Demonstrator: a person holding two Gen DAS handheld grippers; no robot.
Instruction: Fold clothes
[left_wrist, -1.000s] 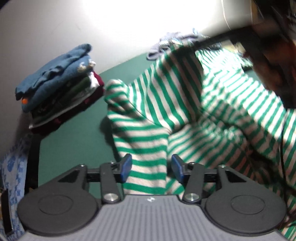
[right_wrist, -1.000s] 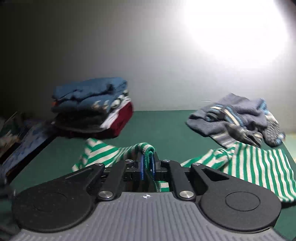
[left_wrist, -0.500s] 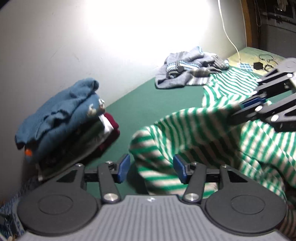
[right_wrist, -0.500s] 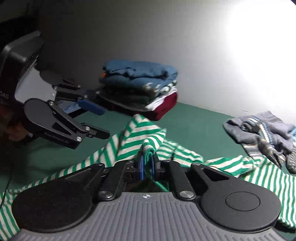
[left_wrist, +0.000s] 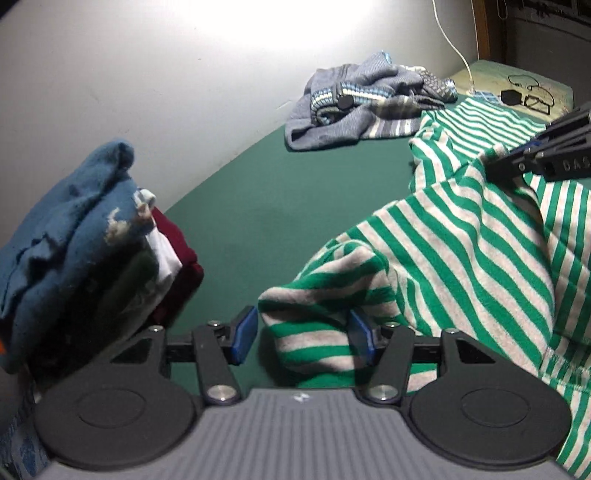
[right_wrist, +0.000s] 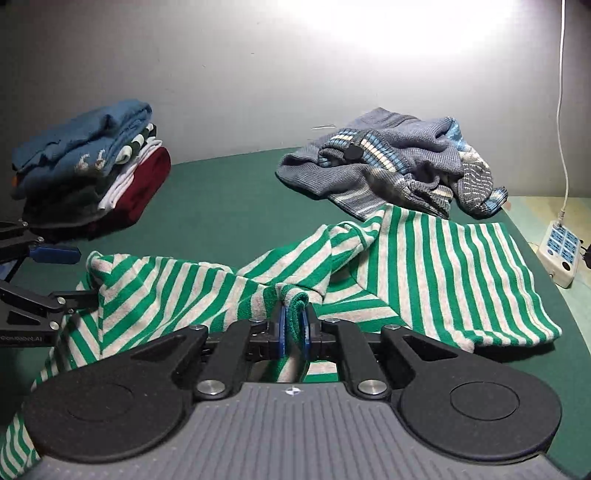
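Centre of both frames: striped shirt sprawled on green table
Soft, limp knit, will sag; right gripper pinches a rolled hem; left gripper jaws apart around a cuff; grab seams or hems

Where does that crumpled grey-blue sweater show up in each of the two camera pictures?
Left wrist view: the grey-blue sweater lies upper middle-right, by the wall.
Right wrist view: the same sweater sits right of centre, beyond the striped shirt.
Shared landmark: the stack of folded clothes, on the left in both.
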